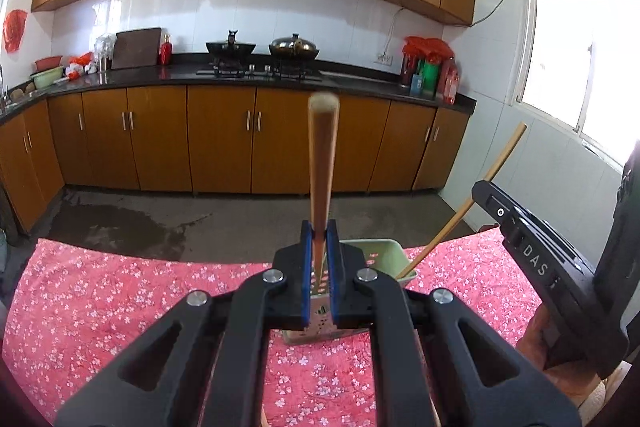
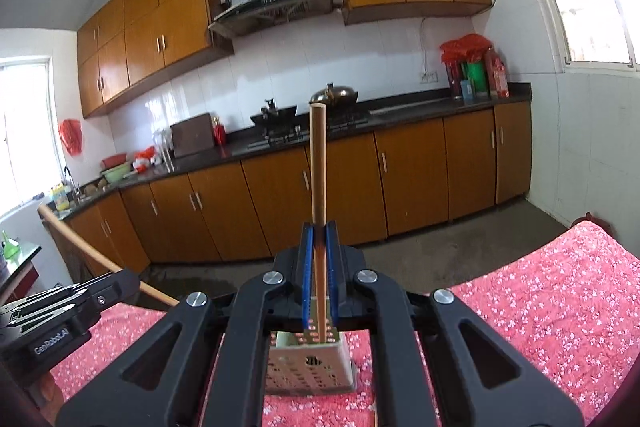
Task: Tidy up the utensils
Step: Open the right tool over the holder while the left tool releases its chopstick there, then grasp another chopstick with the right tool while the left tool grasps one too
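My left gripper (image 1: 320,247) is shut on a wooden chopstick (image 1: 322,167) that stands upright, its lower end in a pale green perforated utensil holder (image 1: 384,255) on the table. My right gripper (image 2: 319,247) is shut on a second wooden chopstick (image 2: 318,163), also upright, its lower end in the same holder (image 2: 312,367). The right gripper's body (image 1: 540,259) and its chopstick (image 1: 468,203) show at the right of the left wrist view. The left gripper's body (image 2: 60,311) and its chopstick (image 2: 92,251) show at the left of the right wrist view.
The holder stands on a table with a red floral cloth (image 1: 120,299), near its far edge. Beyond is a wet concrete floor (image 1: 160,219), brown cabinets and a dark counter (image 1: 280,75) with a stove, a wok and bottles. A window (image 1: 580,47) is at the right.
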`<state>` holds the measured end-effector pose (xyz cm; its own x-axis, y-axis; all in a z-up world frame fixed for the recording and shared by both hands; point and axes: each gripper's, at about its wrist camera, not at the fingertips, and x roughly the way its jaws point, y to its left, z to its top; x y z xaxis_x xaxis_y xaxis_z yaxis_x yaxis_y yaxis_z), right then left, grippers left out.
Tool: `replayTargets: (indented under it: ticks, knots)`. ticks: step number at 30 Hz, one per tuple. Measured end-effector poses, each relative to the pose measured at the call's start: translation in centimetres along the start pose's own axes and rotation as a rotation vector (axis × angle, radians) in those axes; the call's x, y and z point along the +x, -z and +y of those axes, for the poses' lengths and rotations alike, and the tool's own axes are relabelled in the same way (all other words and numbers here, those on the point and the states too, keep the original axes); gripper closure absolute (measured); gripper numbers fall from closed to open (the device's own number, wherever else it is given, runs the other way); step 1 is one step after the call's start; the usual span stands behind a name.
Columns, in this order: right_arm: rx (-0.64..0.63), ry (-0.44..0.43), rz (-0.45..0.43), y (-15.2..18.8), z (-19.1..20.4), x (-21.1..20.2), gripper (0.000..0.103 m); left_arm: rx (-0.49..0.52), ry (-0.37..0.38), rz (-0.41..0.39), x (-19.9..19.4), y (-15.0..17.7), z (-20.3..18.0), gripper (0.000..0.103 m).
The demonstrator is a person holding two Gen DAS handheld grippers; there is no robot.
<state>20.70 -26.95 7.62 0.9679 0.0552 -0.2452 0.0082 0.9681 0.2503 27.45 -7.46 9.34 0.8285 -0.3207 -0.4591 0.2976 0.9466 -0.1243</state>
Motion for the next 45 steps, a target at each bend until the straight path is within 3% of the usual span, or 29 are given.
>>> replayTargets:
  ticks: [4, 8, 13, 17, 20, 24, 26, 31, 36, 37, 38, 40, 45]
  knots:
    - [0.007, -0.007, 0.013, -0.3, -0.3, -0.2, 0.094, -0.018, -0.001, -0.003, 0.0, 0.1, 0.4, 0.092]
    - [0.011, -0.015, 0.006, -1.1, -0.5, -0.9, 0.081, -0.03, 0.003, -0.024, -1.4, 0.1, 1.2, 0.084]
    - [0.011, -0.014, -0.016, -2.0, -0.6, -2.6, 0.081, -0.058, -0.008, -0.054, -3.5, 0.1, 1.9, 0.081]
    - [0.004, 0.026, -0.024, -1.9, -2.1, -5.4, 0.08, -0.064, -0.037, -0.095, -6.3, 0.6, 2.9, 0.074]
    - [0.016, 0.079, 0.028, -0.3, -4.2, -6.3, 0.08, -0.064, -0.083, -0.087, -8.0, 2.1, 4.3, 0.072]
    - [0.042, 0.12, 0.214, 4.3, -7.2, -4.8, 0.08, -0.04, -0.187, -0.003, -7.9, 6.2, 6.6, 0.071]
    - [0.04, 0.12, 0.353, 8.1, -8.1, -3.2, 0.08, -0.054, -0.201, 0.062, -7.0, 8.4, 7.8, 0.071]
    - [0.02, 0.085, 0.547, 14.9, -8.0, -1.4, 0.081, -0.113, -0.216, 0.211, -5.1, 14.1, 10.2, 0.071]
    - [-0.012, 0.1, 0.629, 18.2, -7.3, -0.5, 0.082, -0.16, -0.197, 0.293, -4.0, 17.1, 10.7, 0.071]
    - [-0.023, 0.108, 0.642, 18.6, -7.1, -0.2, 0.087, -0.167, -0.19, 0.303, -3.9, 17.7, 10.5, 0.071]
    - [-0.041, 0.118, 0.629, 18.5, -7.1, -0.1, 0.095, -0.173, -0.179, 0.315, -3.6, 18.3, 10.5, 0.072]
    - [-0.077, 0.155, 0.624, 18.5, -7.2, 0.2, 0.095, -0.178, -0.16, 0.334, -3.1, 19.0, 10.1, 0.074]
    - [0.004, 0.206, 0.615, 18.2, -8.9, 0.6, 0.095, -0.177, -0.125, 0.374, -2.2, 20.3, 9.3, 0.085]
